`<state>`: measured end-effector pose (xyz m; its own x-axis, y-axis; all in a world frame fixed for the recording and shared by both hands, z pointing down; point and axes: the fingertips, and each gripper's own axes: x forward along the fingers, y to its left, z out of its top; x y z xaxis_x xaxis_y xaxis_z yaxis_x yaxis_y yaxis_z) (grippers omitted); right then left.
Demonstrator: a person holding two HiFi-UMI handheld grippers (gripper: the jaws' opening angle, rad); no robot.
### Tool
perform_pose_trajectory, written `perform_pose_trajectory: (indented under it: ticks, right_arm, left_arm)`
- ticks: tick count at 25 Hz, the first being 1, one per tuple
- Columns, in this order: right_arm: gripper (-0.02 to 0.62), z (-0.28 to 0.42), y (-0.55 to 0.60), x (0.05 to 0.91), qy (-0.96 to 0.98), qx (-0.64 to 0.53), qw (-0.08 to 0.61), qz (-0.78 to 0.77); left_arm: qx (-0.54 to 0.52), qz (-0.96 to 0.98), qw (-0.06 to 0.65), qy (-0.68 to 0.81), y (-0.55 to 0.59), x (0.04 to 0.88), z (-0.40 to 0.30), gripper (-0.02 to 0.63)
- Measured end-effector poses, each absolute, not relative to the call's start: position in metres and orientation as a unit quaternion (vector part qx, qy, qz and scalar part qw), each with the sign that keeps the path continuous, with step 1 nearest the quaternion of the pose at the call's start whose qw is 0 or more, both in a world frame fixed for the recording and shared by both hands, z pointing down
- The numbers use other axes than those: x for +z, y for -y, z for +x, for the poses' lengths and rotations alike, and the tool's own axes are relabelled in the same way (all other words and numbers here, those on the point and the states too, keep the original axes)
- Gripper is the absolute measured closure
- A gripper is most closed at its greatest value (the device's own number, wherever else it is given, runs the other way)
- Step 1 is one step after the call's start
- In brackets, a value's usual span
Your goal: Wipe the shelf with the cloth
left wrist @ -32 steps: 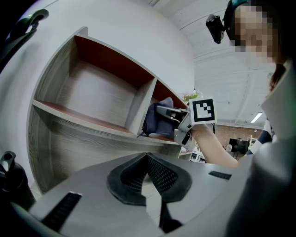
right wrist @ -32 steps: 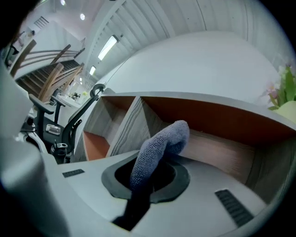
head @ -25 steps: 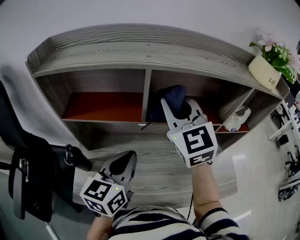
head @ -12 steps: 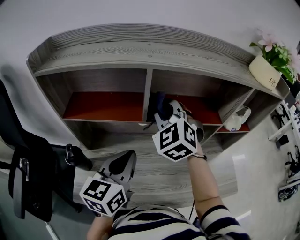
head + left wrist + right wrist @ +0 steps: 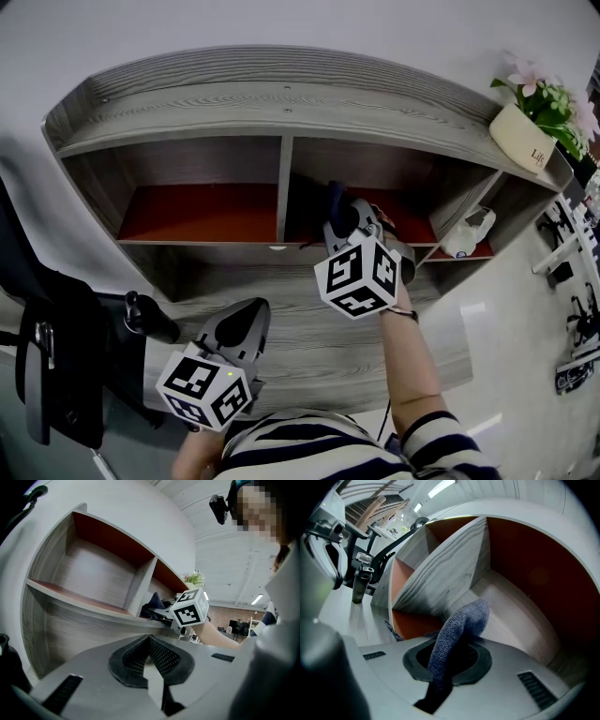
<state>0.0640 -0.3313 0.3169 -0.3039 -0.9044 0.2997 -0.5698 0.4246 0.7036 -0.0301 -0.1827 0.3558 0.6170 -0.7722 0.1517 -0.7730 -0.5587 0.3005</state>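
Right gripper (image 5: 343,217) was pinching the blue cloth (image 5: 334,199), reaching into the shelf (image 5: 281,98) compartment on the 3 o'clock side of the divider (image 5: 281,187), cloth low near its red base. Left gripper (image 5: 242,323) hung at 7 o'clock outside the shelf, jaws pressed together, nothing between them.
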Motion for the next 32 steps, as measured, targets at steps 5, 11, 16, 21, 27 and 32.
perform_pose_trajectory:
  ticks: [5,11,16,21,27,32]
  right_arm:
    - [0.551,0.096,0.335,0.318,0.746,-0.237,0.354,0.512]
    - [0.551,0.137,0.334,0.317,0.717,-0.224,0.364,0.551]
    - [0.551,0.165,0.331,0.318,0.692,-0.223,0.379,0.573]
    - [0.551,0.19,0.328,0.318,0.653,-0.235,0.411,0.591]
    - [0.551,0.209,0.322,0.318,0.62,-0.25,0.441,0.599]
    - [0.551,0.21,0.321,0.318,0.624,-0.249,0.437,0.598]
  left_arm:
    - [0.004,0.889,0.172,0.424,0.184,0.357,-0.021,0.591]
    - [0.006,0.895,0.174,0.411,0.186,0.358,-0.014,0.591]
    - [0.006,0.9,0.176,0.399,0.188,0.359,-0.006,0.591]
    - [0.005,0.904,0.178,0.389,0.188,0.359,0.001,0.591]
    - [0.007,0.908,0.178,0.38,0.19,0.359,0.007,0.591]
    - [0.006,0.912,0.173,0.371,0.189,0.357,0.013,0.591]
